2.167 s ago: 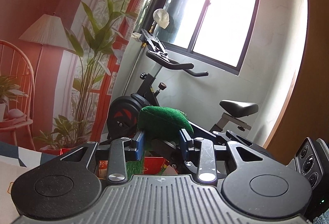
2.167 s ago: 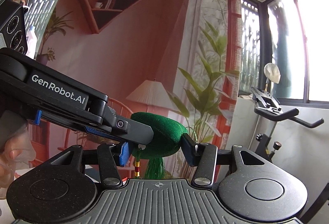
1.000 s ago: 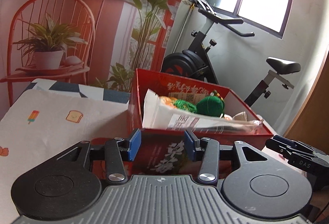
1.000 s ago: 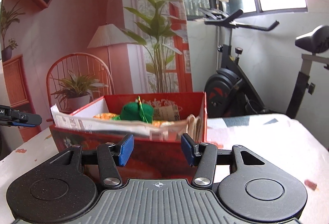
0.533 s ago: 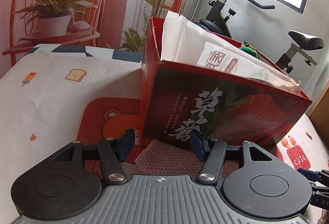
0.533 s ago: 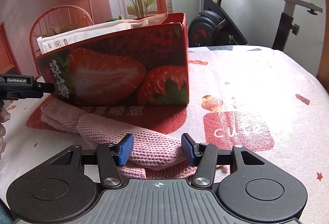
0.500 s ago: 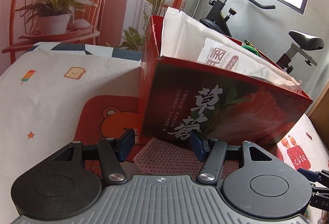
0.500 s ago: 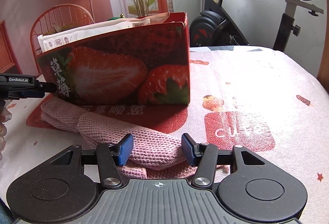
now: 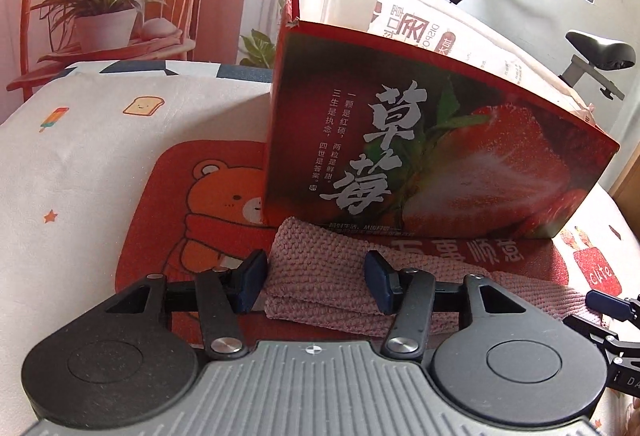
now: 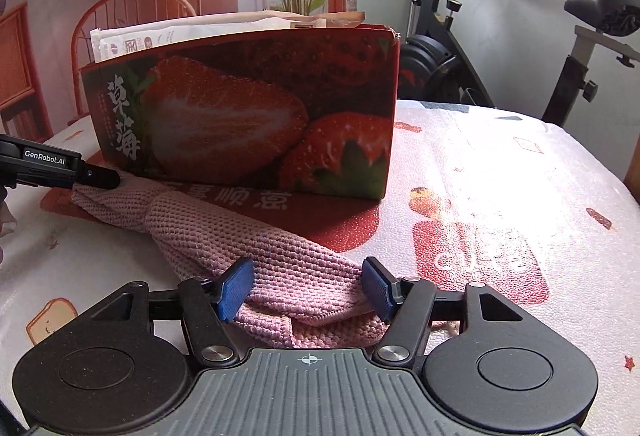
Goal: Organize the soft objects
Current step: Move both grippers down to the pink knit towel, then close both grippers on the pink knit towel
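**Pink cloth lies against the strawberry box, a gripper at each end**

On the left, the left gripper (image 9: 316, 286) sits with its jaws partly apart, closing lately, straddling one end of the pink waffle-knit cloth (image 9: 320, 272) without squeezing it. Just behind stands the red cardboard strawberry box (image 9: 432, 164), stuffed with white paper bags (image 9: 432, 28), blocking the far side. To the right, the right gripper (image 10: 308, 294) has been widening around the cloth's other end. All rests on the printed tablecloth (image 10: 500, 176).

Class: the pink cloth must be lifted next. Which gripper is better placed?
Neither clearly: left gripper and right gripper each straddle one end of the cloth, jaws open. A two-handed lift looks likeliest.
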A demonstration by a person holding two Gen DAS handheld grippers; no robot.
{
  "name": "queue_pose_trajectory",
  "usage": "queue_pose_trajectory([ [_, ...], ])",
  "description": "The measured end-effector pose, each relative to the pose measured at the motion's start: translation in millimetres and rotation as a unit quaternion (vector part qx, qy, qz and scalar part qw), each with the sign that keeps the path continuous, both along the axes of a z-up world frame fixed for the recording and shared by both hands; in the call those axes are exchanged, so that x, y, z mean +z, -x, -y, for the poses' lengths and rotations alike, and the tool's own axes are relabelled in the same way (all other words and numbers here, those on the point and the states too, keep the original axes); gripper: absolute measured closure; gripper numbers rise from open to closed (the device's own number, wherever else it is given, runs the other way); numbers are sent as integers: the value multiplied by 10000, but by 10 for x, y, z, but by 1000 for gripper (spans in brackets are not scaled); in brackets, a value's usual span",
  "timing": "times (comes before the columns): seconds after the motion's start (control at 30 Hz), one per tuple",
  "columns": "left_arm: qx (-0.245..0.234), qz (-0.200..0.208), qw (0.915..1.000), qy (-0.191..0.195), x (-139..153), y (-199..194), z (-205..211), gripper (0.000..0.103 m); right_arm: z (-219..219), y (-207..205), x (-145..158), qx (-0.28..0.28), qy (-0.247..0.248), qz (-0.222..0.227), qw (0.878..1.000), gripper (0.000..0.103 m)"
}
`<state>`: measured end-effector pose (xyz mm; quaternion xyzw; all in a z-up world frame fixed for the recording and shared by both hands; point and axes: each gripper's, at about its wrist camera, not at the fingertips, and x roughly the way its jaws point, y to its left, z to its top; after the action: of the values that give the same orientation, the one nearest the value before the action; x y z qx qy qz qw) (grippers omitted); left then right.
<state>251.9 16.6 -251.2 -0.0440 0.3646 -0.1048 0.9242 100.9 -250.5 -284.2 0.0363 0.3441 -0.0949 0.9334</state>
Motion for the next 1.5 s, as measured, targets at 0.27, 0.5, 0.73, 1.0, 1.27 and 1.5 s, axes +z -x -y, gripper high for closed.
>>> queue_pose_trajectory([
  [0.27, -34, -40, 10000, -76, -12, 122, 25, 47, 6, -5, -15, 15, 8, 17, 10000, 44],
  [0.5, -102, -76, 9998, -172, -8, 207, 50, 52, 19, -3, -1, 6, -37, 0, 10000, 44],
  [0.73, -178, -164, 9996, -145, 4, 343, 18, 60, 56, 43, 147, -70, -303, 75, 9995, 32],
  [1.0, -216, -208, 9995, -48, 7, 431, 9, 61, 141, -17, 147, -528, -657, -249, 9961, 31],
  [1.27, -270, -192, 9995, 17, -9, 504, 26, 63, -69, -160, 38, -351, -275, -508, 9977, 18],
  [1.5, -207, -248, 9992, 232, -16, 480, -46, 85, -213, -218, 41, 78, -83, -492, 9987, 50],
])
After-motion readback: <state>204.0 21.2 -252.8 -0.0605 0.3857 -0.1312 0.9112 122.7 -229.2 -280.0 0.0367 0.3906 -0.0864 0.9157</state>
